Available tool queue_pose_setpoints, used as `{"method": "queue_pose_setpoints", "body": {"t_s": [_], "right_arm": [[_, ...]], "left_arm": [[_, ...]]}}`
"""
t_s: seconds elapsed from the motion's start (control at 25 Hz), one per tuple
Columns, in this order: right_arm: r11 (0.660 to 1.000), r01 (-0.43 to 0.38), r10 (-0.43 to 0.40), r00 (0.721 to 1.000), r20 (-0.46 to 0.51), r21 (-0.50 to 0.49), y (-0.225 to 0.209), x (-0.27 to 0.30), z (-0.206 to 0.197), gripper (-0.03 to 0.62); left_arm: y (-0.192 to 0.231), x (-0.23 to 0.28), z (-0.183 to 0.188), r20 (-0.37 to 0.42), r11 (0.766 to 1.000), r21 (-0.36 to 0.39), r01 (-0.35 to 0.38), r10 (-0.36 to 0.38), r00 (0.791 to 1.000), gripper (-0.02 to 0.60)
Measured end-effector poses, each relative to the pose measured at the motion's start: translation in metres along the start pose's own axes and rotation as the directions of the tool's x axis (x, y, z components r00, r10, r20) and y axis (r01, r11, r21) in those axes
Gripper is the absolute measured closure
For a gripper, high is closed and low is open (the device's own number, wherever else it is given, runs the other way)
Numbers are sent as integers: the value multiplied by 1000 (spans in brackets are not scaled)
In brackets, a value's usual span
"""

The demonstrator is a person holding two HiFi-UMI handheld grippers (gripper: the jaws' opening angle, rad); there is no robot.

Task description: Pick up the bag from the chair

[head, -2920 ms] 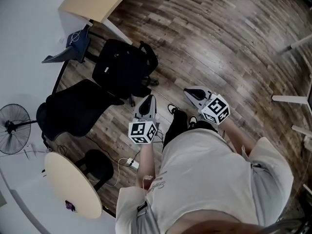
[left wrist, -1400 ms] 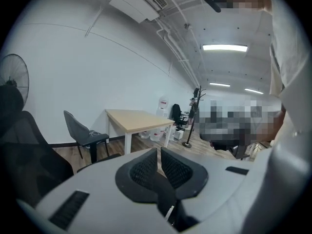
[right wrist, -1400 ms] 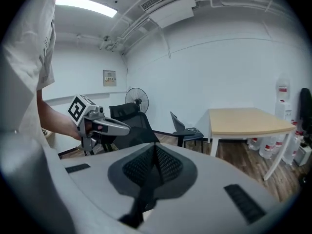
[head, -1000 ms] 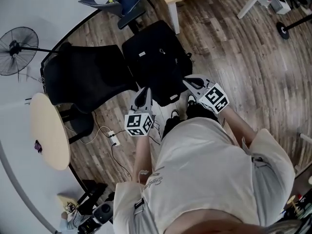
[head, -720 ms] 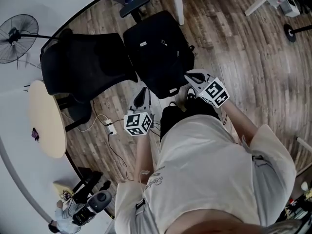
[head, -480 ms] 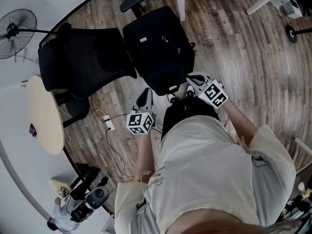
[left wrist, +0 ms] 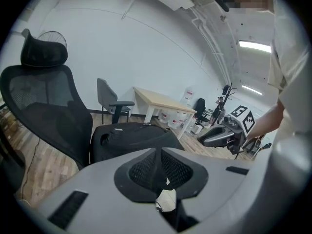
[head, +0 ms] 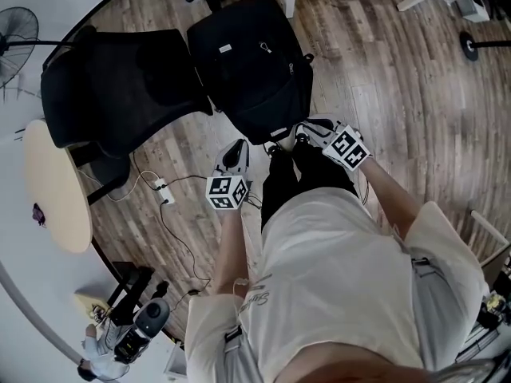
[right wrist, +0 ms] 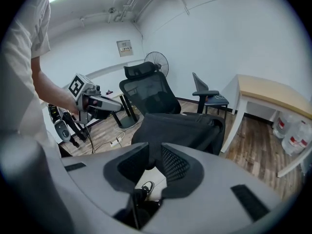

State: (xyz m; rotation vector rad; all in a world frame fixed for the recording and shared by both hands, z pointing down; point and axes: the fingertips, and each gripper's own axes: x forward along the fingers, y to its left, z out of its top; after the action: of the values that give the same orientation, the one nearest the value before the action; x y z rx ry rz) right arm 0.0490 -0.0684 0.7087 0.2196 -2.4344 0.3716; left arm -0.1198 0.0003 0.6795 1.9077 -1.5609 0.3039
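Big black mesh office chair (head: 120, 78) first, and on its seat lies the black bag (head: 247, 62), flat, just ahead of both tools. It's soft fabric, so expect it to sag and fold when lifted, likely with some weight. Best hold looks like a strap or the firm seam along the near edge, not the slack top panel. Left tool (head: 239, 145) is pressed closed and empty. Right tool (head: 302, 131) has just been opening, with a narrow gap and nothing in it. The zip pull (head: 263, 48) on top looks too flimsy to lift by.

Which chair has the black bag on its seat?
The black mesh chair with the headrest carries the bag; the smaller grey chair beside the desk does not.
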Motion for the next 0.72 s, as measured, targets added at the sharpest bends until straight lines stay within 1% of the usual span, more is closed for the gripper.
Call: {"method": "queue_pose_setpoints", "body": {"t_s": [0.04,0.08,0.12,0.16,0.32,0.52,0.6,0.72], "right_arm": [[1000,-5,5,1000,-17,2,0,3,-5,503],[1000,-5,5,999,-33,1,-1,7,-9,479],[1000,-2,2,999,-47,-2,-2,12,-14,479],[1000,1,-2,998,-61,-5,-4,16,-19,481],[1000,8,-9,991,-136,-9,-5,25,-40,484],[1000,5,-8,981,-194,-15,-12,33,-65,479],[1000,10,-10,977,-214,-5,-16,38,-76,468],[1000,1,-3,972,-235,-10,-28,50,-83,459]], "left_arm": [[3,2,-7,-14,1000,-12,5,-5,1000,546],[7,5,-15,-32,1000,-22,7,-8,999,504],[11,8,-24,-53,999,-31,9,-11,999,425],[15,10,-33,-74,999,-38,12,-14,997,413],[26,19,-75,-159,997,-65,34,-44,986,413],[38,36,-121,-262,995,-79,56,-75,962,413],[41,41,-131,-287,994,-81,75,-95,953,413],[49,53,-134,-285,990,-104,99,-125,950,413]]}}
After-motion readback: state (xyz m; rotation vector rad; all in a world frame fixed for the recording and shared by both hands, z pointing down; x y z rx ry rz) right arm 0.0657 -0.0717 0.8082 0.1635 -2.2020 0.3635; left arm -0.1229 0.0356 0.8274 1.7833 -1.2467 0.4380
